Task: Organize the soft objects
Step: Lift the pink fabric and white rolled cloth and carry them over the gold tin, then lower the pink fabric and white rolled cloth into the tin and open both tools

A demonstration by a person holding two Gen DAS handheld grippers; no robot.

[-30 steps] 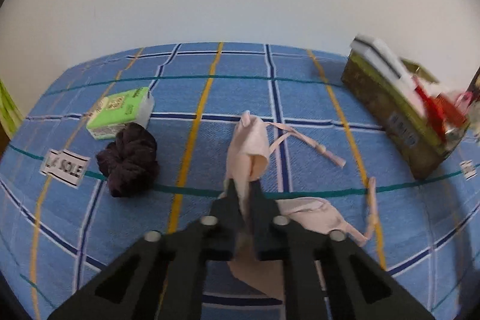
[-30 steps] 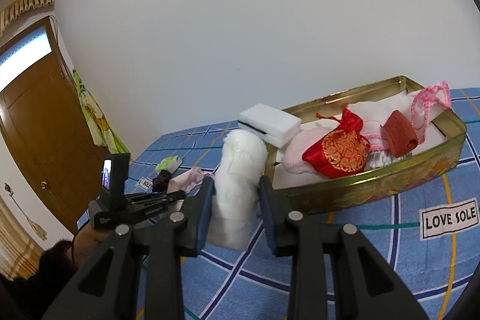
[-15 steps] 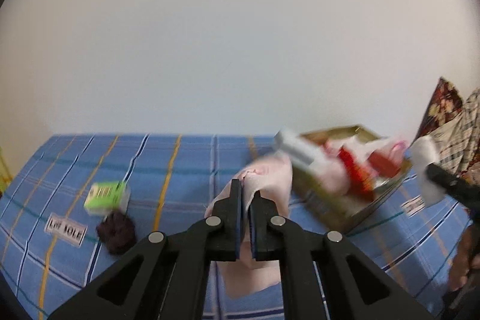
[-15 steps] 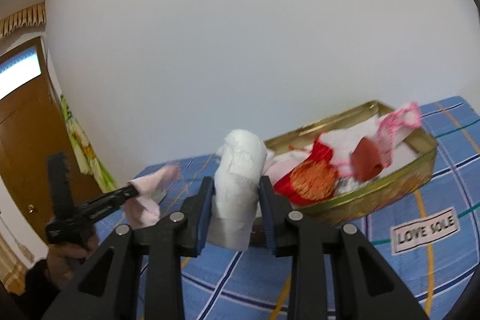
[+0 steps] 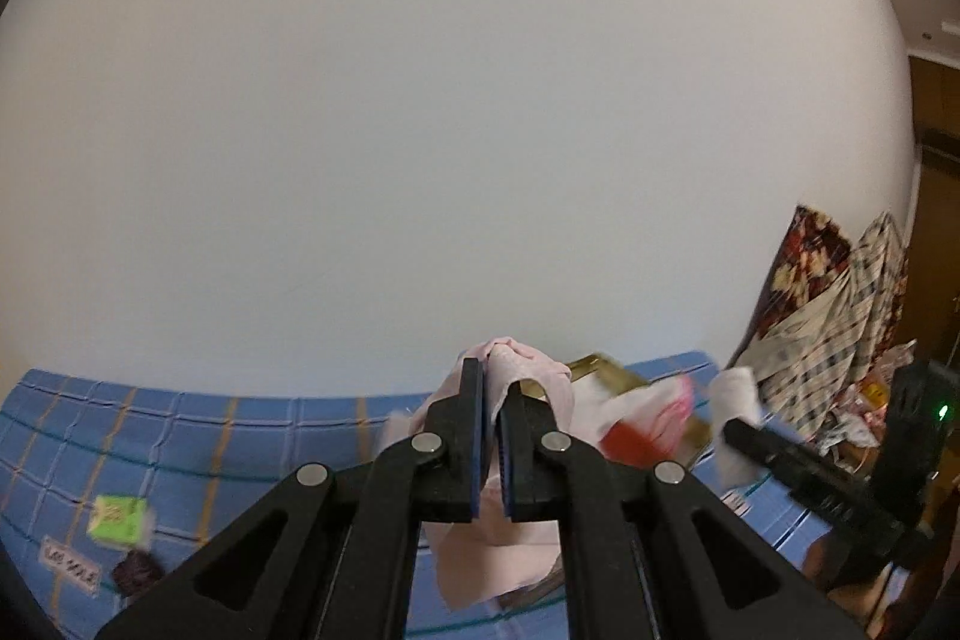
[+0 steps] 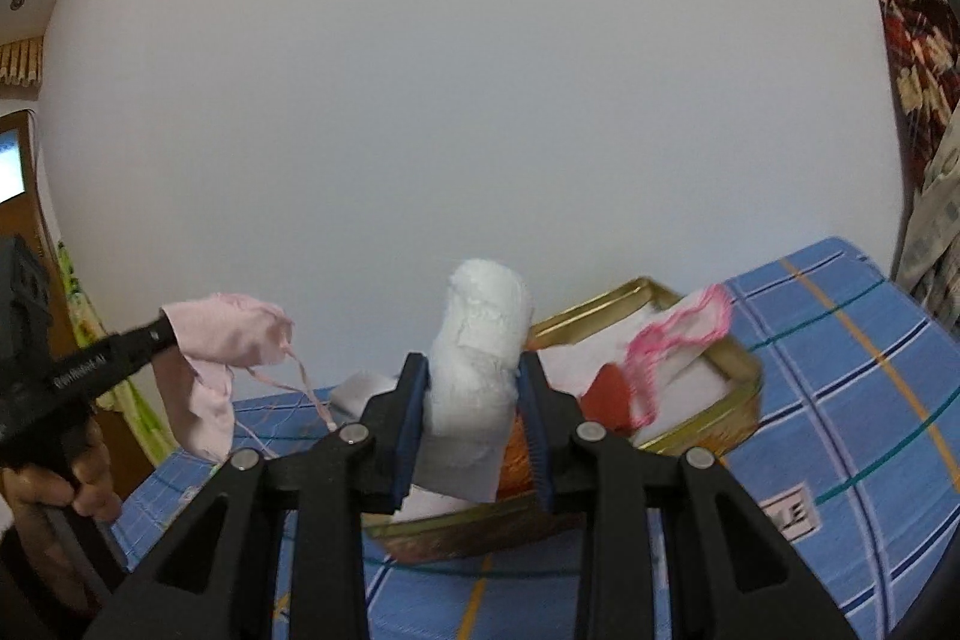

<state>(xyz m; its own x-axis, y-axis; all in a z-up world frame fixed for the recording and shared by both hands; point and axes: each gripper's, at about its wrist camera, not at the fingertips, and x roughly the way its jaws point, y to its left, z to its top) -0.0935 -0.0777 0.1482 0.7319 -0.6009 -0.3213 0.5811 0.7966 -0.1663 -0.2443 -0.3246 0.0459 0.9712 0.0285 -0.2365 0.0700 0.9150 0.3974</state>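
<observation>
Right wrist view, left to right: left gripper [image 6: 165,334] at the left edge pinches a pink cloth [image 6: 231,334], lifted; at centre the right gripper [image 6: 474,388] clamps a white roll [image 6: 480,340] before the tin [image 6: 741,370].

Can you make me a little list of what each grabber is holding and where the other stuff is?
left gripper: shut on pink cloth, held up in the air
right gripper: shut on white roll, held up near the tin
tin: gold, on the blue checked sheet, already has a red pouch and pink-edged cloth inside
green box: on the sheet, far left
dark scrunchie: on the sheet, just in front of the green box
</observation>
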